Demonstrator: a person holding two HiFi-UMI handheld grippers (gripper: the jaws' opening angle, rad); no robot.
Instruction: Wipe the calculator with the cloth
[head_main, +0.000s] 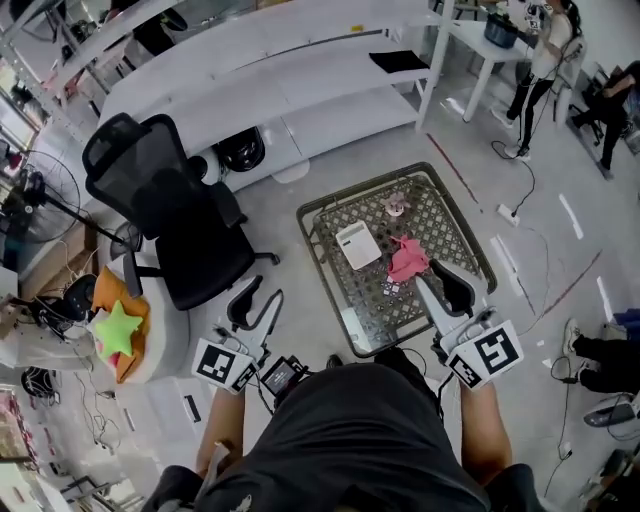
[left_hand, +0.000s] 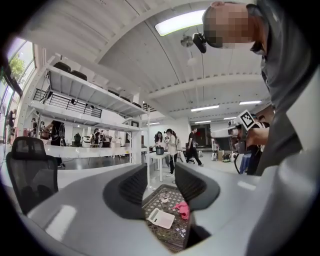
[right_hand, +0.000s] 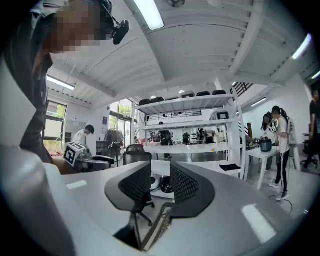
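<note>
A white calculator (head_main: 357, 245) lies on the low patterned table (head_main: 445, 215), with a crumpled pink cloth (head_main: 407, 259) just to its right. Both grippers hang in the air at the table's near side, close to the person's body. My left gripper (head_main: 262, 293) is left of the table, open and empty. Its own view looks down between the jaws at the calculator (left_hand: 161, 218) and the cloth (left_hand: 182, 209). My right gripper (head_main: 428, 272) is over the table's near right corner, open with nothing between its pads. Its own view shows only a table edge (right_hand: 155, 230).
A small pink cup (head_main: 396, 207) stands at the table's far side. A black office chair (head_main: 170, 200) is to the left, and a stool with a green star cushion (head_main: 118, 330) beyond it. A long white shelf unit (head_main: 280, 80) runs behind. People stand at the back right (head_main: 545, 60).
</note>
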